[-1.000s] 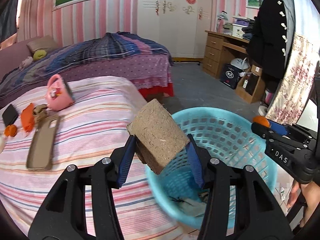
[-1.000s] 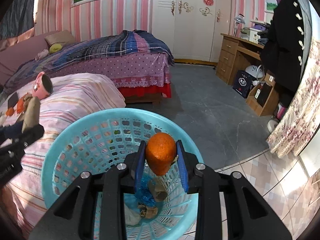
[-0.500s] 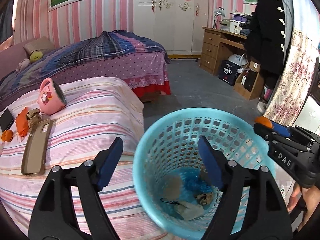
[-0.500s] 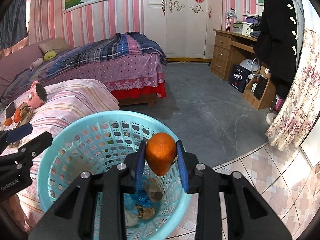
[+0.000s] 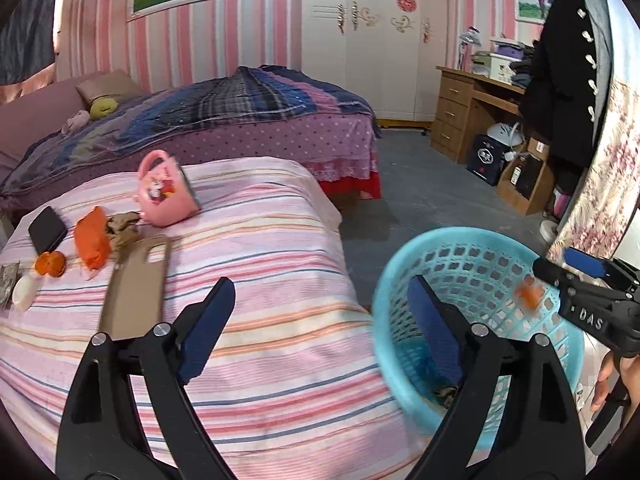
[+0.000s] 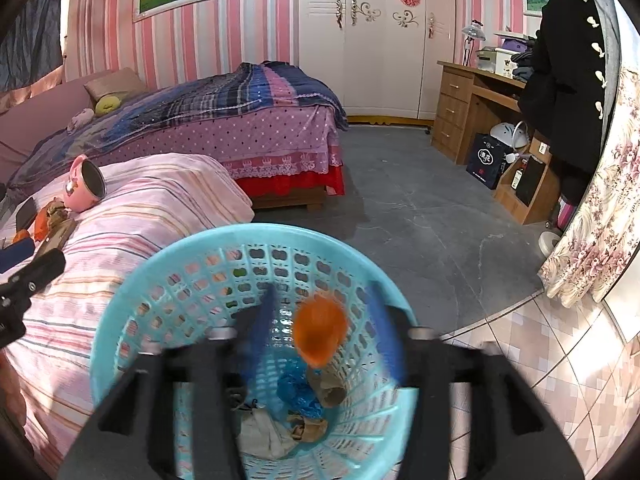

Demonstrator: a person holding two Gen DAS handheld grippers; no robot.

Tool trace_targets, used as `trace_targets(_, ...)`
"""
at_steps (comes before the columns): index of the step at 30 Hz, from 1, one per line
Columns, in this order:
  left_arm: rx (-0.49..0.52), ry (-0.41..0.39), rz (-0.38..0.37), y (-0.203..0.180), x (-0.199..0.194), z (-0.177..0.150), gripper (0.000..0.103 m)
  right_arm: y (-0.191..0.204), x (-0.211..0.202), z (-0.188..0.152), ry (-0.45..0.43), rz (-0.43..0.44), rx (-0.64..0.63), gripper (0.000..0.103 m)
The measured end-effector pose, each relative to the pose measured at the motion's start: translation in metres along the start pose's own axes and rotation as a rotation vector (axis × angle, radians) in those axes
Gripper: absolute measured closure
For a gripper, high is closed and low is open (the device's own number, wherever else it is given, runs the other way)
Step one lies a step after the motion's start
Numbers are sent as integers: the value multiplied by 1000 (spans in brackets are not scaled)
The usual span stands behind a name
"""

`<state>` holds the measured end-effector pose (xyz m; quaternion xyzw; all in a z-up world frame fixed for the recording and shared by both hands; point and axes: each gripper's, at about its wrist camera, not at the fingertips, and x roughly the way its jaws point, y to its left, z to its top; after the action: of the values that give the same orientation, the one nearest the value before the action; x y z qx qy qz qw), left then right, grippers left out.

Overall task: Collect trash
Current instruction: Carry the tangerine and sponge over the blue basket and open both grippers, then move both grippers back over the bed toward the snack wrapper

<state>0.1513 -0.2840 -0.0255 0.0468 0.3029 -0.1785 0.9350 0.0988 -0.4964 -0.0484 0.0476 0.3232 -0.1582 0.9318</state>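
A light blue plastic basket (image 6: 132, 292) stands beside the striped bed, with paper and blue scraps at its bottom; it also shows in the left wrist view (image 5: 384, 292). My right gripper (image 6: 320, 320) is open over the basket and motion-blurred. An orange peel (image 6: 319, 330) is falling between its fingers into the basket, and shows blurred in the left wrist view (image 5: 529, 294). My left gripper (image 5: 318, 320) is open and empty over the bed edge. On the bed lie an orange wrapper (image 5: 92, 238), a small orange piece (image 5: 50, 263) and crumpled brown paper (image 5: 122, 228).
A pink mug (image 5: 166, 190), a brown phone case (image 5: 134, 284), a black phone (image 5: 47, 229) and a white lid (image 5: 22, 292) lie on the striped bed (image 5: 260, 264). A second bed (image 6: 240, 120), a wooden desk (image 6: 476, 100) and grey floor lie behind.
My left gripper dropped the brown fibre block into the basket, opened and swung left over the bed. My right gripper has just opened and the orange peel is falling.
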Motion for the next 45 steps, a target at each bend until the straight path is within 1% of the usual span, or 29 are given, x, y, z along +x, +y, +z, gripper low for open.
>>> trace_targets(1,-3,-5,4,5,-2,1,15,3,-1,0,-5,-3,-4,33)
trace_targets(3,-1,-17,15,13,-8,3,15,10,-1,2,-7,-17,-21,30)
trace_targets(5,3,-27,27,19,-12,5,12,16,-1,3,-11,-30,-33,20)
trace_targets(8,-2,-41,38,31,-21,6,10,26,-2,5,-18,-52,-45,15)
trace_targets(11,-12,-52,58,47,-28,7,9,36,-4,9,-30,-44,-39,11)
trace_targets(13,-18,-57,79,61,-33,7,8,39,-3,10,-28,-38,-40,10)
trace_targets(21,-48,-46,160,117,-41,1,6,81,-2,16,-32,-10,-80,10)
trace_targets(27,-112,-50,207,163,-47,-8,6,115,-5,19,-40,65,-79,10)
trace_targets(29,-126,-42,235,180,-46,-11,6,125,-5,20,-44,80,-86,10)
trace_targets(35,-174,-38,274,224,-53,-17,6,170,-8,18,-51,122,-139,10)
trace_targets(40,-212,-28,297,257,-57,-23,6,199,-10,16,-60,140,-167,10)
trace_targets(45,-220,-28,336,283,-63,-29,6,225,-13,14,-74,148,-194,10)
